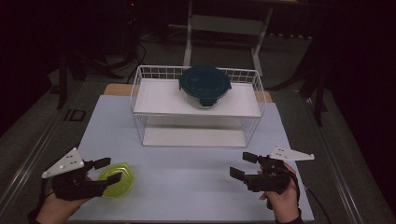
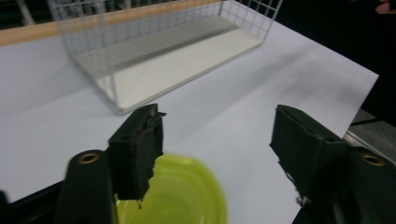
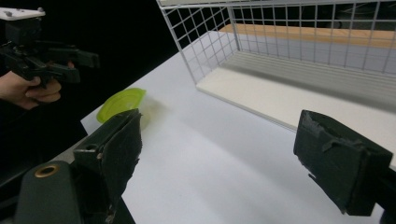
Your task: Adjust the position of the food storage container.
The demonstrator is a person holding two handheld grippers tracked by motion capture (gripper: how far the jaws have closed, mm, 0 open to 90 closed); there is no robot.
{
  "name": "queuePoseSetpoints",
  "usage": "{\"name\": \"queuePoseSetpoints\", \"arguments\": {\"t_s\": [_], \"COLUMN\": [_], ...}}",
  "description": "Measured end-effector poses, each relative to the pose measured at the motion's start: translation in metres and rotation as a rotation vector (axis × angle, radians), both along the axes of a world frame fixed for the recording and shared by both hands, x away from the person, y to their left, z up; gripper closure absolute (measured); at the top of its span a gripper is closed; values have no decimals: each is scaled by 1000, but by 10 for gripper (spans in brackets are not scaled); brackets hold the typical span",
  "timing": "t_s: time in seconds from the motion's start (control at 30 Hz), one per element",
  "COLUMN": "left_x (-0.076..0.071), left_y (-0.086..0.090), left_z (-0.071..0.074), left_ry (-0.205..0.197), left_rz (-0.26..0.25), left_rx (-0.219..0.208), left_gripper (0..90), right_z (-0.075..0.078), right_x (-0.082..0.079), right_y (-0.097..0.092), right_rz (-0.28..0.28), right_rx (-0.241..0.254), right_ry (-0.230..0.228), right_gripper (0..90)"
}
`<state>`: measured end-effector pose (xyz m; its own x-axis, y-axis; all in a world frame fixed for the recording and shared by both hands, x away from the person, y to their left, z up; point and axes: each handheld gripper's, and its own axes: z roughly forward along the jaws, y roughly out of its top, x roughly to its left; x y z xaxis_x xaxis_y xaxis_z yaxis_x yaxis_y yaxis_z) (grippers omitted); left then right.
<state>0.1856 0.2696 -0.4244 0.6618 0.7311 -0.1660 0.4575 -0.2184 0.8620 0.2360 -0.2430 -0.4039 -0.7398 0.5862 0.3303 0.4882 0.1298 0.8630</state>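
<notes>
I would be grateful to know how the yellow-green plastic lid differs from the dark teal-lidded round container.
The yellow-green plastic lid lies low on the white table sheet near the left tool; the dark teal-lidded round container stands taller on the white wire rack's upper shelf. The first is bright, the second dark. Both look roundish.

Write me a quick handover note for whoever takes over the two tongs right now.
Left tongs: jaws apart, over the yellow-green lid at the mat's near left; not gripped yet.
Right tongs: open, holding nothing, over the near right of the white mat.
Round container with dark lid: on the upper shelf of the wire rack.
Done: nothing visibly moved yet.
Left: probably grasp the yellow-green lid; where it goes is unclear.
</notes>
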Motion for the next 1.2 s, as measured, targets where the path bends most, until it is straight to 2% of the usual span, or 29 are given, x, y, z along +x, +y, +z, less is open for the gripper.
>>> {"name": "queuePoseSetpoints", "arguments": {"t_s": [0.1, 0.17, 0.27, 0.3, 0.43, 0.63, 0.7, 0.8, 0.87, 0.9, 1.0, 1.03, 1.2], "left_x": [-4, -7, -12, -13, -19, -30, -32, -35, -35, -34, -33, -31, -26], "left_y": [12, 19, 30, 34, 46, 62, 66, 69, 67, 65, 62, 60, 55], "left_z": [-6, -10, -14, -16, -25, -40, -45, -57, -67, -72, -82, -87, -93], "left_ry": [9, 14, 20, 25, 50, 99, 116, 131, 157, 161, 190, 223, 253], "left_rz": [21, 35, 53, 56, 78, 91, 87, 86, 75, 73, 48, 51, 62], "left_rx": [-11, -6, 0, -3, -2, 38, 55, 50, 77, 108, 133, 145, 166], "left_gripper": [386, 389, 453, 501, 564, 700, 705, 707, 732, 734, 762, 815, 868], "right_z": [-4, -4, -5, -6, -7, -7, -7, -8, -8, -9, -9, -9, -9], "right_x": [0, -1, -1, -1, -1, -1, -1, 0, 0, 0, 0, 0, 0], "right_y": [-3, -4, -6, -8, -10, -11, -12, -13, -12, -12, -12, -12, -11], "right_rz": [-10, -11, -19, -24, -26, -30, -33, -31, -32, -31, -29, -29, -27], "right_rx": [-2, -3, -2, -1, -3, -1, 2, 7, 5, 5, 4, 5, 6], "right_ry": [7, 9, 10, 10, 12, 14, 12, 17, 17, 17, 23, 24, 24], "right_gripper": [148, 148, 148, 148, 148, 148, 148, 148, 149, 148, 149, 149, 149]}}
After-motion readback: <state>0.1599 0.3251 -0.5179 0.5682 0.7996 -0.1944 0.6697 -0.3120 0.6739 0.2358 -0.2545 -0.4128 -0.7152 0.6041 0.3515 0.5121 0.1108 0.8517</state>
